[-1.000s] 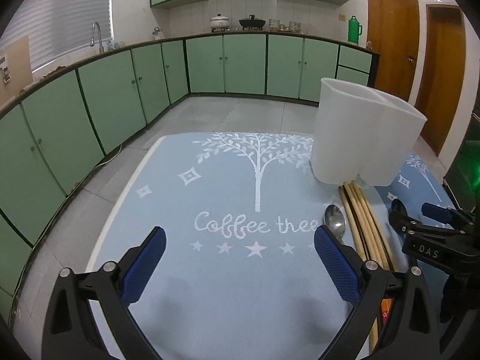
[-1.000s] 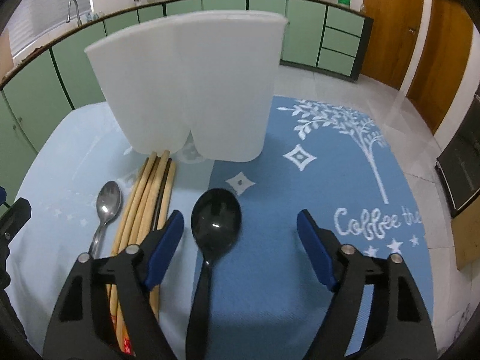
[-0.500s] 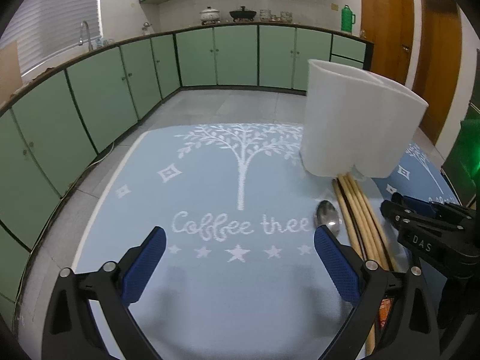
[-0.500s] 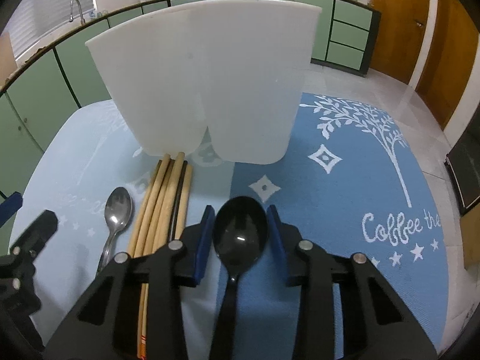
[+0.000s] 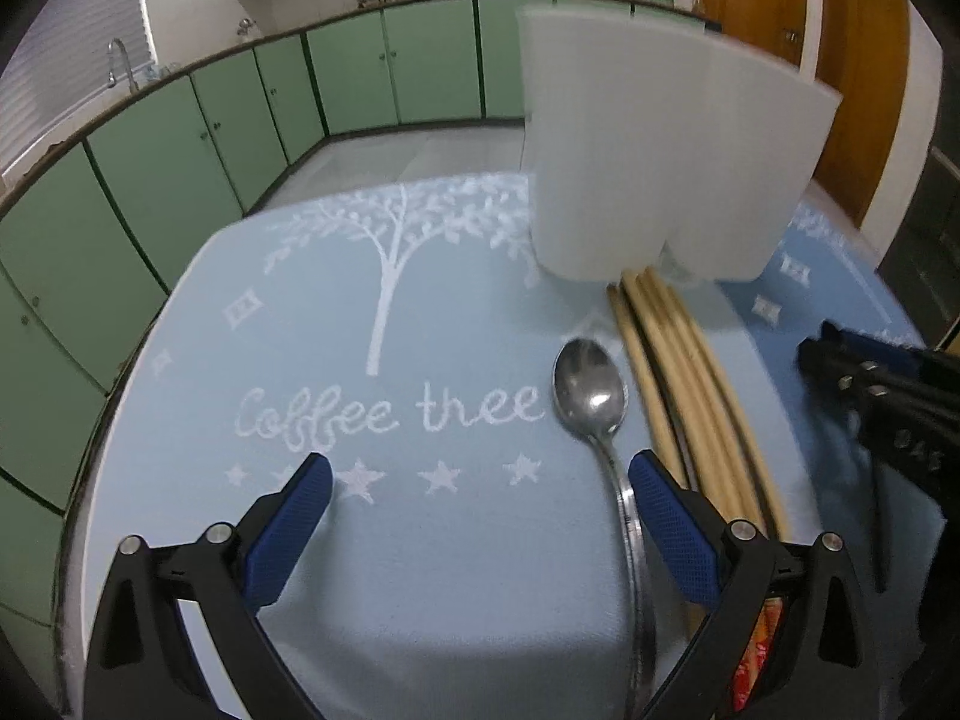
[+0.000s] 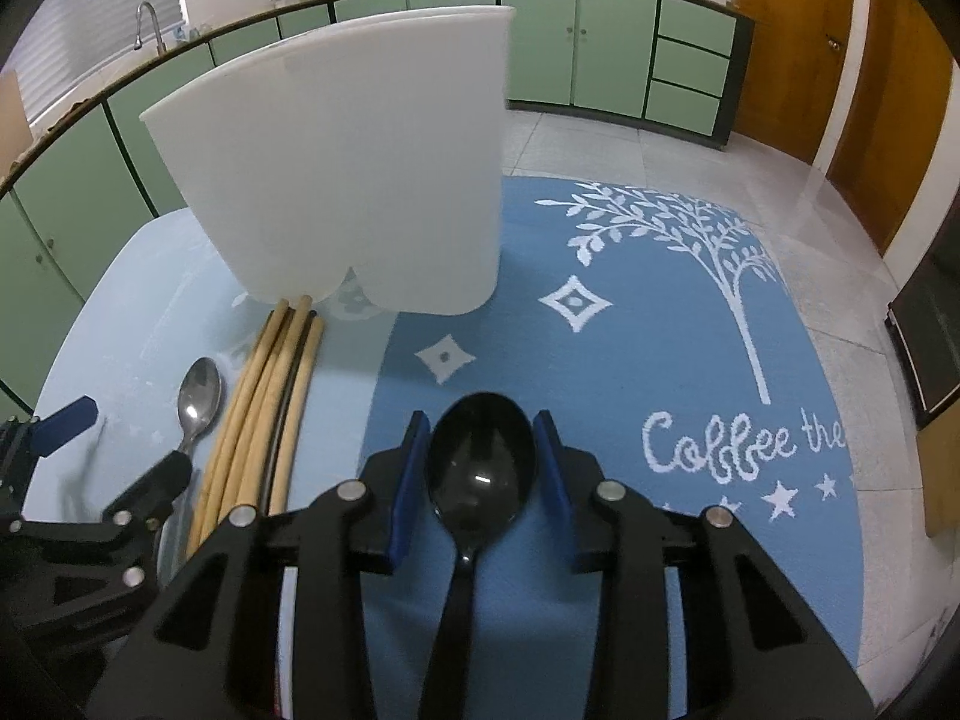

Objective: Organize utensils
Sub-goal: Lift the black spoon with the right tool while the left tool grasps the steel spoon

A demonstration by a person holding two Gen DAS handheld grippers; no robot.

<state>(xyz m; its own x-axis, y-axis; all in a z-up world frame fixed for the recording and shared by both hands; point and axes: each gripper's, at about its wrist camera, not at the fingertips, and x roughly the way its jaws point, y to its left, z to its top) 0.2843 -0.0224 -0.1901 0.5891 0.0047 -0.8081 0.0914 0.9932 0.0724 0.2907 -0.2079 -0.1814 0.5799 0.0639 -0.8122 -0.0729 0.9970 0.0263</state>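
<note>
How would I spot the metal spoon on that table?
Find the tall white utensil holder on the blue cloth. A bundle of wooden chopsticks runs from its base; the metal spoon lies just left of them. It is the only shiny silver piece; the other spoon is black.

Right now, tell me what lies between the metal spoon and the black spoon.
A bundle of wooden chopsticks lies between the metal spoon and the black spoon, parallel to both. The right wrist view shows it; the rest of that stretch is bare cloth.

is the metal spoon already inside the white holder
No, the metal spoon lies on the blue mat, beside the chopsticks before the white holder.
</note>
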